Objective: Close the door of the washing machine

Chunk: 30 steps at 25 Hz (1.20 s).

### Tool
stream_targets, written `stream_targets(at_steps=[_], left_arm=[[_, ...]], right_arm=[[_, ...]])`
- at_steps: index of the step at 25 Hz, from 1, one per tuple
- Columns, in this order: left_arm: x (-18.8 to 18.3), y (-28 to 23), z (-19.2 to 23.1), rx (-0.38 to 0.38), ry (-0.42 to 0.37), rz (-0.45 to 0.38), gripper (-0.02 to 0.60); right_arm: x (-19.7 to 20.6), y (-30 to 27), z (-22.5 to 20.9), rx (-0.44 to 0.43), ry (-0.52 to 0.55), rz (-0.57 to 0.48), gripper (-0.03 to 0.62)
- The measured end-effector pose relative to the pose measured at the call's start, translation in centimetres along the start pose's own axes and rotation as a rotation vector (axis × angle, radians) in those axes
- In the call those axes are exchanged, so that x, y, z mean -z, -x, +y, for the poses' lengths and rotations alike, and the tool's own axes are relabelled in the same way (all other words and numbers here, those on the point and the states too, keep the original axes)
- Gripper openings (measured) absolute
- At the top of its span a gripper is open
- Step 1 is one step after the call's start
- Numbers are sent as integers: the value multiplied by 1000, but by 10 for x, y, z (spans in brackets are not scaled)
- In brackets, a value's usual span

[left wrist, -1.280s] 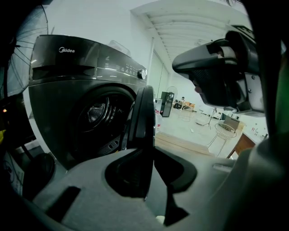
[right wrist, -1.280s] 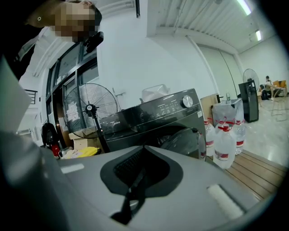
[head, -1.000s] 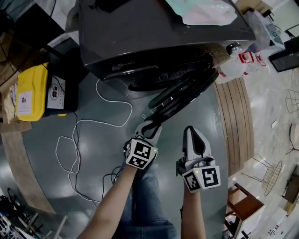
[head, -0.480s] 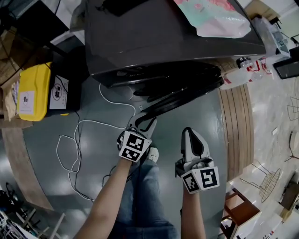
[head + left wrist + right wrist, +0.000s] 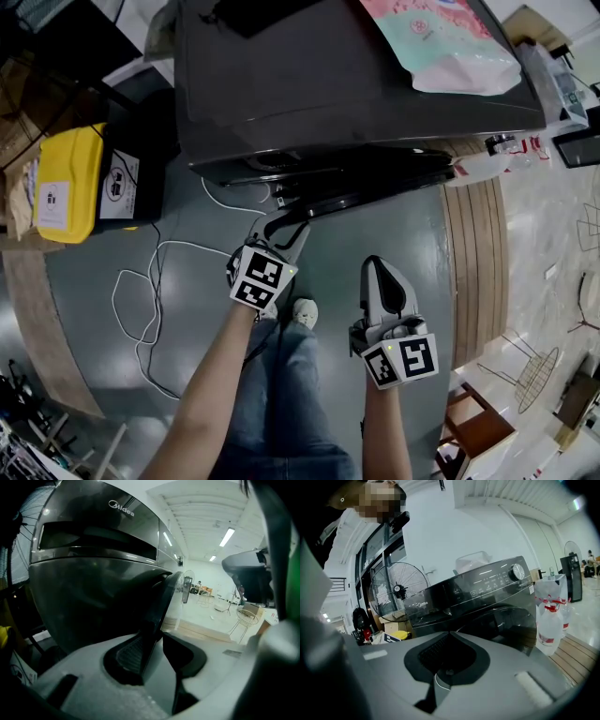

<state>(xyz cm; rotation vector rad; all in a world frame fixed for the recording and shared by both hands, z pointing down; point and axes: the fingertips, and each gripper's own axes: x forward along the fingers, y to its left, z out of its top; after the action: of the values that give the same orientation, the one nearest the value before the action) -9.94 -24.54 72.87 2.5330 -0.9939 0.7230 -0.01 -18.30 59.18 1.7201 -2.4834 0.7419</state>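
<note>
At the washing machine's point(image 5: 356, 84) front, the door point(image 5: 375, 190) is standing almost shut, its free edge lying between the left claw's point(image 5: 284, 225) jaws. Those jaws have just been opening and are gapping loosely around it. Nearer the person, the right claw point(image 5: 379, 267) is hovering over the floor point(image 5: 412, 234), jaws pinched together, empty.

Pale grey left gripper point(image 5: 278, 228) and right gripper point(image 5: 377, 270), black-and-white marker cubes point(image 5: 258, 279); blue jeans point(image 5: 281, 394), white shoe point(image 5: 303, 312).
</note>
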Motion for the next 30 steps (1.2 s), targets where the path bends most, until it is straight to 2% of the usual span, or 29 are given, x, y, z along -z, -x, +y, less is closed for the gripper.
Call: stream_targets(at_steps=[7,20,30], left_arm=[[-7,-7,17,-3,-10,3,127],[-7,-7,18,1,-12,-2,130],[-5,0,20,-45,55,-15,132]], right_arm=[[3,-6,-2,-2,-3,14,12],[2,-11,-2,-4,0,18,12],[-5,-5,0,-4,7,10,12]])
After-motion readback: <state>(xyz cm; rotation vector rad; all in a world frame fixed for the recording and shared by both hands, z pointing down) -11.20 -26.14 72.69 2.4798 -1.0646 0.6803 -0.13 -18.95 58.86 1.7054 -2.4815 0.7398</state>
